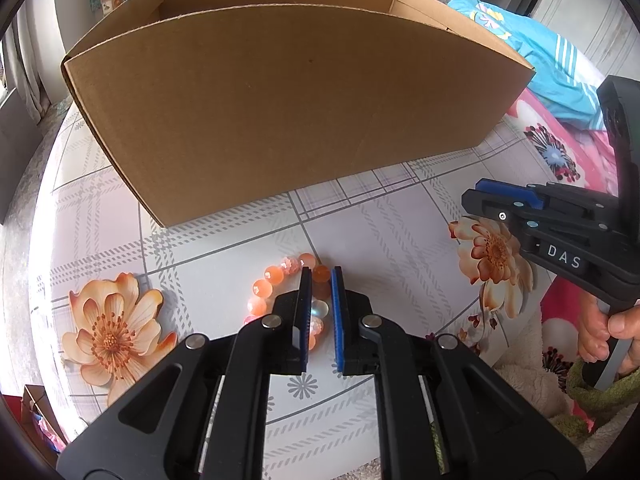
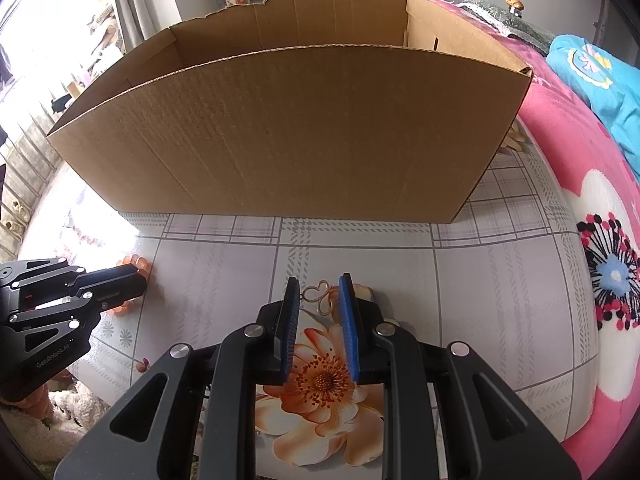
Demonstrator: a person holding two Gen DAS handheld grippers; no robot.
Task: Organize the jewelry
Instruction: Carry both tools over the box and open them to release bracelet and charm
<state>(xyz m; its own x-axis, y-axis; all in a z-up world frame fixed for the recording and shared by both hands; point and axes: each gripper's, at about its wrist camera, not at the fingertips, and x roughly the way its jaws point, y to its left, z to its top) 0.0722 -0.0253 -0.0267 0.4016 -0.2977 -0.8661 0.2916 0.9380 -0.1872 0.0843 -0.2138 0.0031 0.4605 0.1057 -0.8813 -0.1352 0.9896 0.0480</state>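
Note:
An orange bead bracelet [image 1: 274, 274] lies on the flowered tablecloth [image 1: 400, 240] in front of a cardboard box [image 1: 280, 100]. My left gripper [image 1: 321, 270] points steeply down and is shut on the bracelet's near side, with beads showing between its blue pads. In the right wrist view the left gripper [image 2: 140, 280] covers most of the bracelet [image 2: 138, 262]. My right gripper [image 2: 320, 280] is shut on a small gold wire ornament [image 2: 316, 292] with heart-shaped loops, just above the cloth. In the left wrist view the right gripper [image 1: 470, 198] shows at the right, and the ornament is hidden.
The open-topped box [image 2: 280, 128] stands wide across the back of the table. A pink flowered blanket [image 2: 560, 140] and a blue garment [image 1: 560, 68] lie to the right. A person's hand [image 1: 600, 332] holds the right gripper's handle.

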